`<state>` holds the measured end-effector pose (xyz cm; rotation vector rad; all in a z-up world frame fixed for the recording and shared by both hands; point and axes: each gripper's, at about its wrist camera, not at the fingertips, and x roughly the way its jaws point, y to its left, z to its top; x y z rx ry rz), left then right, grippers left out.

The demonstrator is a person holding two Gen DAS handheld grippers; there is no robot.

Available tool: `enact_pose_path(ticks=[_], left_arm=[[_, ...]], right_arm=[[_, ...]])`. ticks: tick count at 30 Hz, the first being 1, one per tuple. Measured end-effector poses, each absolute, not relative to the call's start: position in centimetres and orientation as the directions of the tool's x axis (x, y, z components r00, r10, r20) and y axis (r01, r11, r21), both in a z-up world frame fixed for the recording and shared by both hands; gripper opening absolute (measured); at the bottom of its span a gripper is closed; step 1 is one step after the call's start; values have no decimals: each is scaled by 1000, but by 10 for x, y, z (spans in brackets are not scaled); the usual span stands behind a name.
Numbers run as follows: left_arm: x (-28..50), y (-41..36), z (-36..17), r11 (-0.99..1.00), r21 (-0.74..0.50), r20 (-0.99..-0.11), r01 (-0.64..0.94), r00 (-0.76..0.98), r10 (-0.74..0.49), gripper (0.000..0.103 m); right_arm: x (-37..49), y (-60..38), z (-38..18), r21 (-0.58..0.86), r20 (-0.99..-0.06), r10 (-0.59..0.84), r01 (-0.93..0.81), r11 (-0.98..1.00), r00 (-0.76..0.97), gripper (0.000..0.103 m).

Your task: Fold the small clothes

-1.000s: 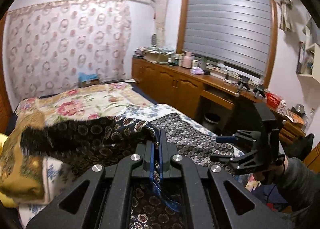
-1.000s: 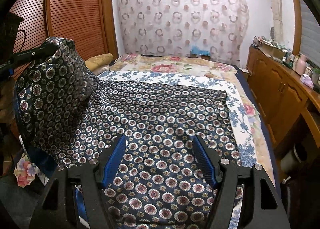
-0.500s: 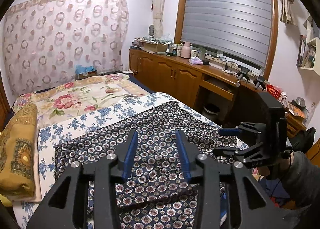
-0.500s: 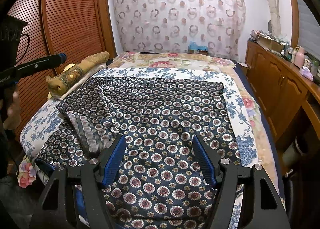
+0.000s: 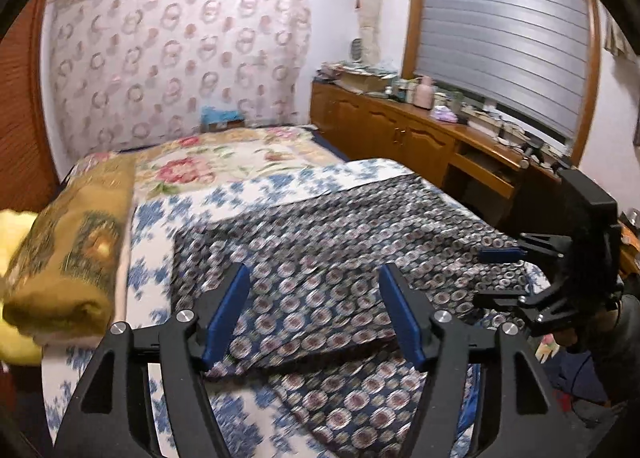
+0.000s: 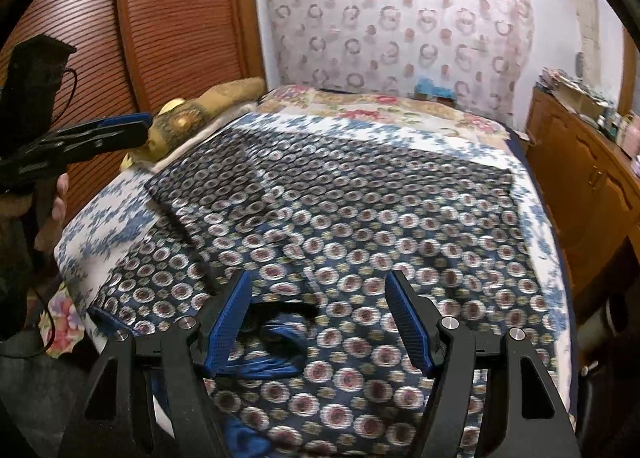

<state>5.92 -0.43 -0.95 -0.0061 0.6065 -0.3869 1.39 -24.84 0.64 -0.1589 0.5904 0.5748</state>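
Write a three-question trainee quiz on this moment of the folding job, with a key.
1. True or false: the left hand-held gripper is clamped on the patterned garment.
2. Multiple choice: where does the rolled brown blanket lie in the left wrist view? A) left of the garment, B) on the wooden cabinet, C) on top of the garment.
3. Fill in: the jaws of the right hand-held gripper stand ____.

Key: 1 false, its jaws are apart with nothing between them. 2 A. 3 open.

bed (image 6: 532,194) carries patterned garment (image 6: 360,218) and rolled blanket (image 5: 72,250).
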Motion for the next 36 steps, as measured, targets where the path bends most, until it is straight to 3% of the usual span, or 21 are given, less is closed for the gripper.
enact_pose_path(ticks=[9, 20, 23, 27, 28, 36], left_arm=[[59, 29, -31, 955, -148, -584, 258, 756, -295, 68], [56, 36, -45, 966, -118, -608, 231, 752, -254, 68], [55, 35, -46, 964, -119, -611, 236, 748, -259, 68], [54, 36, -47, 962, -131, -613, 240, 743, -269, 68], [54, 36, -47, 961, -134, -613, 240, 742, -271, 68], [53, 33, -46, 959, -138, -612, 246, 741, -278, 68]], right_arm=[[22, -217, -5, -5, -609, 496, -628, 778, 619, 71], [50, -180, -25, -138, -673, 408, -647, 750, 617, 71], [56, -176, -29, -139, -679, 405, -649, 748, 613, 60], [57, -181, -26, -124, -667, 426, -656, 745, 611, 15], [56, -183, -24, -125, -657, 430, -651, 748, 619, 10], [42, -211, 0, -63, -563, 479, -613, 787, 673, 7]])
